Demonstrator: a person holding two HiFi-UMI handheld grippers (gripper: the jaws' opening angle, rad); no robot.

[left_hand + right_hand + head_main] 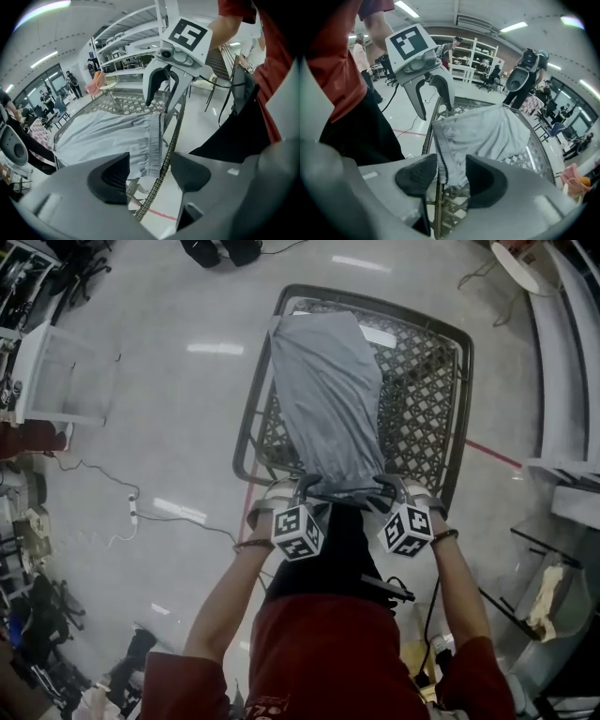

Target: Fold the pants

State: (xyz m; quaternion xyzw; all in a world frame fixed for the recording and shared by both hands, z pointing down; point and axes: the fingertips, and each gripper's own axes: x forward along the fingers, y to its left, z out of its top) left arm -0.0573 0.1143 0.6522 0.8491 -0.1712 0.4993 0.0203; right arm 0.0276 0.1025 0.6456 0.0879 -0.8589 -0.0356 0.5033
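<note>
Plainly, both pairs of jaws stand spread and pinch nothing. Between the left gripper's (149,176) pads show the left corner of the waistband (153,136) and the table's woven rim (165,164), neither pressed. The right gripper (452,176) straddles the waistband's right corner, with cloth in the gap but slack.

The grey pants (326,395) lie lengthwise on the lattice-top table (422,399). Their waistband droops a little over the near edge and their hems reach the far left part. They look narrow, perhaps already laid leg on leg, though I cannot tell for sure.

I judge the laying-out finished and the crosswise fold not yet begun. The next move would call for both grippers to close on the waistband corners together, clear of the rim, then carry them evenly toward the far hems so the cloth does not skew.

Around the table is a pale glossy floor (169,409) with a red line (492,454) and a trailing cable (103,479). White shelving (480,58) and standing people (525,70) fill the room's far side.
</note>
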